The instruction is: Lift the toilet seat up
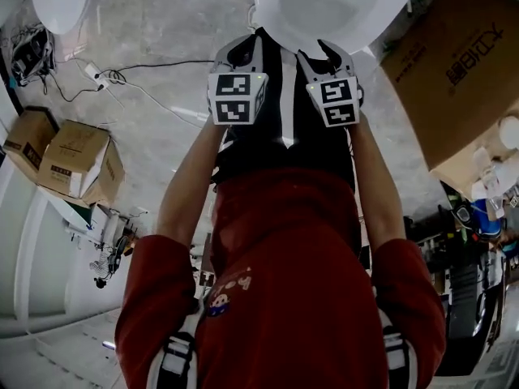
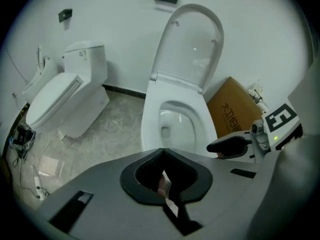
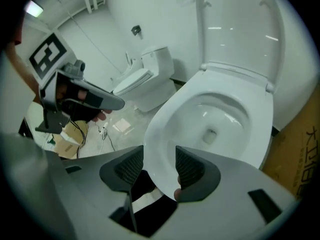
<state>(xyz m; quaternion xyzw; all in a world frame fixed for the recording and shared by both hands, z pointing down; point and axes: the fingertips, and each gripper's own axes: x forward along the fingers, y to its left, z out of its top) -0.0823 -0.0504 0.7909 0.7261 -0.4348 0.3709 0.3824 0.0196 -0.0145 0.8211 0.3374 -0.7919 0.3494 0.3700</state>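
The white toilet [image 2: 175, 116] stands against the wall with its seat and lid [image 2: 189, 49] raised upright, so the bowl rim [image 3: 165, 119] is bare. My left gripper [image 2: 162, 151] hovers in front of the bowl, its pads meeting at the tips, nothing held. My right gripper [image 3: 159, 153] is open. The front of the rim shows in the gap between its pads [image 3: 190, 166]; I cannot tell if they touch it. In the head view both marker cubes [image 1: 237, 97] sit side by side just below the bowl [image 1: 332, 6].
A second toilet [image 2: 65, 99] with its lid down stands to the left. A cardboard box [image 2: 235, 111] leans by the bowl's right side. More boxes [image 1: 77, 160] and cables [image 1: 105, 78] lie on the grey floor at left.
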